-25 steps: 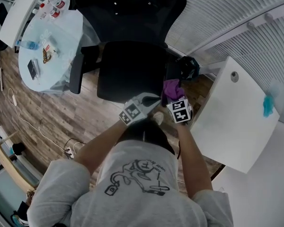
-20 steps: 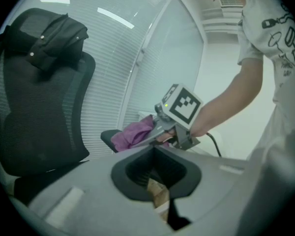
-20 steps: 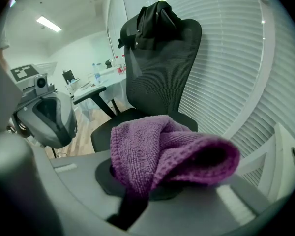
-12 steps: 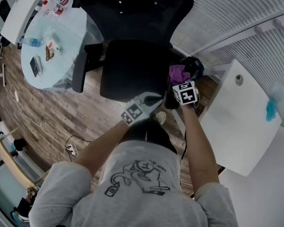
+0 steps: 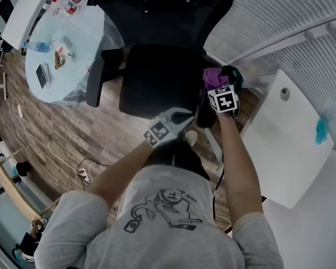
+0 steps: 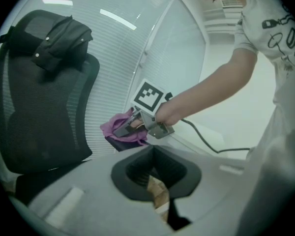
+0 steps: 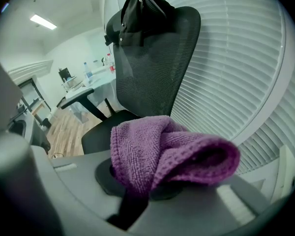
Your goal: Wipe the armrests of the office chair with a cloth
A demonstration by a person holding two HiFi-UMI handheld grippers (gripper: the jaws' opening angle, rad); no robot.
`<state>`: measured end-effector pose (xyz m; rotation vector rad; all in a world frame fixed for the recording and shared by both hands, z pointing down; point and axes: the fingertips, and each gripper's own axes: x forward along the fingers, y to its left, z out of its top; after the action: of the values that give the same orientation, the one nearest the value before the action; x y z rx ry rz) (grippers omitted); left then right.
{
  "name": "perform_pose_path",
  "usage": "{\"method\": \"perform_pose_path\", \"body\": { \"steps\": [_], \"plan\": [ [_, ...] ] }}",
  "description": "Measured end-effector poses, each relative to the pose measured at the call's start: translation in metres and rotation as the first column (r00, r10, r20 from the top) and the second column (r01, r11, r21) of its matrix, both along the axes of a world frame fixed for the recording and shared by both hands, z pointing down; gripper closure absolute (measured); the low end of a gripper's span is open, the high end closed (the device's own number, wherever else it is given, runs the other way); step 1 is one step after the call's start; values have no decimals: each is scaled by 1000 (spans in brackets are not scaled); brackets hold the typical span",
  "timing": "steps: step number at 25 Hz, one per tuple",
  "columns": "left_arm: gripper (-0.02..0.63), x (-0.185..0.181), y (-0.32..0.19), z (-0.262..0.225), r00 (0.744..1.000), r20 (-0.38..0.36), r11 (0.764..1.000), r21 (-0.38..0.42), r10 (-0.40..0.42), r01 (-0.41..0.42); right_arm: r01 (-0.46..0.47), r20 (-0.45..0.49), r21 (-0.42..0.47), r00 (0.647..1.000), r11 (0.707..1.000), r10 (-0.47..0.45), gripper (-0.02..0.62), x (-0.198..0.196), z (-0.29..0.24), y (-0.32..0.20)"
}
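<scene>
I am holding the left gripper (image 5: 182, 117) idle over the front edge of the office chair (image 5: 157, 80), its jaws together on nothing. To its right, the right gripper (image 5: 215, 88) is clamping a purple cloth (image 7: 167, 156), bunched on the armrest (image 5: 203, 114) and seemingly touching its pad. The cloth is looking soft, light and floppy, so I am judging the thick fold the best grip, leaving loose fabric to drag.

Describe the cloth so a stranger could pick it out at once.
Start at the black office chair in the middle of the head view. At its armrest on the view's right side, the right gripper is shut on a bunched cloth. It is the only purple, fuzzy thing there, among black chair parts.
</scene>
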<state>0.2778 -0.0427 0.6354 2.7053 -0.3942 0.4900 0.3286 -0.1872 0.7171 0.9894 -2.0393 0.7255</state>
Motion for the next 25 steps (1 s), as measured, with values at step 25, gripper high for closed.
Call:
{"method": "perform_pose_path", "body": {
  "steps": [25],
  "plan": [
    [604,-1,28,-19,1000,-6,1000,20,19,-19,-19,-30,-53,999,998,17,561,-10,-16,127]
  ]
}}
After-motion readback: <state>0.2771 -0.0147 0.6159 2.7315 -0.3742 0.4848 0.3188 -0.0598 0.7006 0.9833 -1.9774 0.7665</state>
